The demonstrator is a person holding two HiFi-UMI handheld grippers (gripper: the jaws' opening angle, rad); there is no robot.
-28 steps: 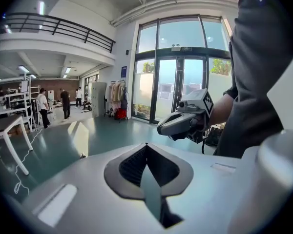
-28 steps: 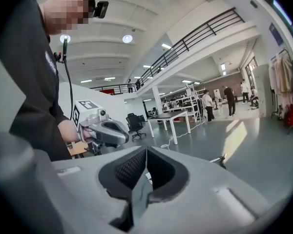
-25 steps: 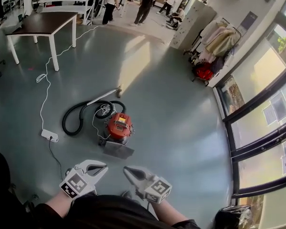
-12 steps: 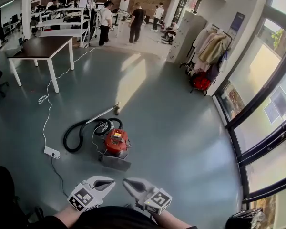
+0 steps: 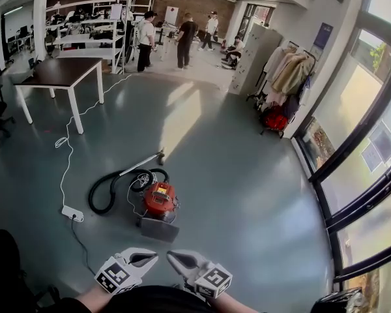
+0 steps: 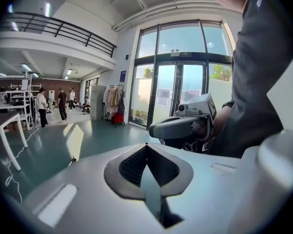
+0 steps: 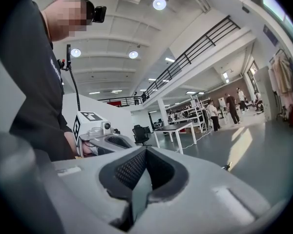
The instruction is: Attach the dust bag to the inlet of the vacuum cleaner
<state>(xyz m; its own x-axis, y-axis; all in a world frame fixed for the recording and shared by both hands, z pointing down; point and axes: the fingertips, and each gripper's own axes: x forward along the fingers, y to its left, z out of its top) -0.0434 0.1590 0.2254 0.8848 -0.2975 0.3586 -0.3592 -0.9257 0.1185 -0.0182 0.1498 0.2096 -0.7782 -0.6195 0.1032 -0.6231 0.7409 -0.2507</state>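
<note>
Glossy grey-green flooring [image 5: 241, 175] covers a large open hall. Tall dark-framed glass windows [image 5: 371, 142] run along the right side. At the far end, several people [image 5: 182, 38] stand near white shelving.

1. Task object. The red canister vacuum cleaner [image 5: 158, 198] sits on the floor in the lower centre of the head view, ahead of you and well apart from both grippers. A flat grey rectangular piece [image 5: 159, 229] lies against its near side. You cannot tell from these views what that piece is.

2. Attachments. A black ribbed hose [image 5: 99, 197] loops to the left of the vacuum cleaner. A pale straight wand [image 5: 138, 166] extends away from it toward the upper right. A white power strip [image 5: 72, 213] lies left of the hose, and its white cable [image 5: 66, 142] trails away toward a dark-topped table with white legs [image 5: 58, 74].

3. Surroundings. A rack of pale coats [image 5: 290, 74] stands by the windows, with a red bag [image 5: 275, 117] below it.

4. Left gripper [image 5: 151, 257]. You hold it low at the bottom edge of the head view, close to your body. Its own view shows the jaws closed together with nothing between them.

5. Right gripper [image 5: 174, 259]. You hold it just beside the left one, and the two tips point toward each other without touching. Its jaws are likewise clenched on nothing. Each gripper view shows the other gripper ahead of it.
</note>
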